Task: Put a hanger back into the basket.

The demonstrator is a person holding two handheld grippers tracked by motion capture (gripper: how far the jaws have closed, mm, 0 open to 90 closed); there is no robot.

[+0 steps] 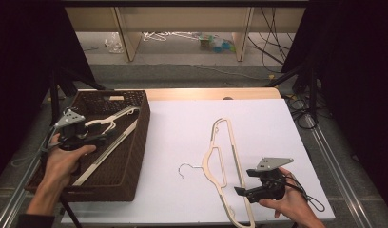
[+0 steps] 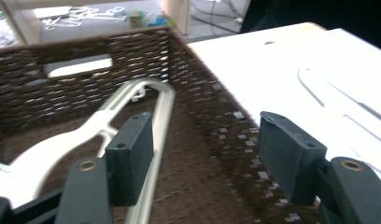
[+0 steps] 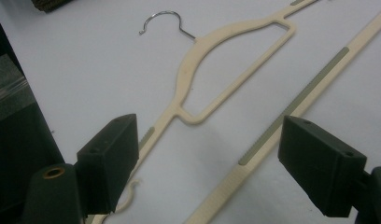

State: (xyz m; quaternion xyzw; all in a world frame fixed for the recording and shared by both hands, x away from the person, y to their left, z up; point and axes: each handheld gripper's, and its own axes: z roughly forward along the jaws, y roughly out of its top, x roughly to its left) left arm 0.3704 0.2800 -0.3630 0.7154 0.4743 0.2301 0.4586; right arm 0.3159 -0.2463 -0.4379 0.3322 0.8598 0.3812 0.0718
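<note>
Over the basket: the left gripper (image 1: 98,138) hovered above the brown woven basket (image 1: 135,156), its tongs spread wide with nothing between the pads.
Hanger in basket: a cream hanger (image 1: 106,137) lay slantwise inside, its loop toward the far wall; in the left gripper view it (image 2: 86,130) sat just below and beside one pad, apart from it.
Hanger on table: a second cream hanger (image 1: 225,166) lay flat on the white sheet, its metal hook (image 1: 185,169) pointing toward the basket.
Right gripper: the right gripper (image 1: 239,191) rested low at the near end of that hanger, tongs wide and empty; its own view showed the bar (image 3: 291,107) running between the open pads without either one pressing it.
Step in hand: by my reading, one hanger was already stowed and let go, and the pick-up of the second had not yet begun in earnest.
Next move: it would likely call for lowering the right pads onto a thin bar, closing firmly, then lifting it level so the hook did not snag the wicker rim.
Surface: a white sheet (image 1: 182,128) covered a pale wooden table (image 1: 206,93), with the basket at its left edge.
Room: black curtains hung on both sides; cables, table legs and a scatter of white hangers (image 1: 168,36) lay on the floor beyond.
</note>
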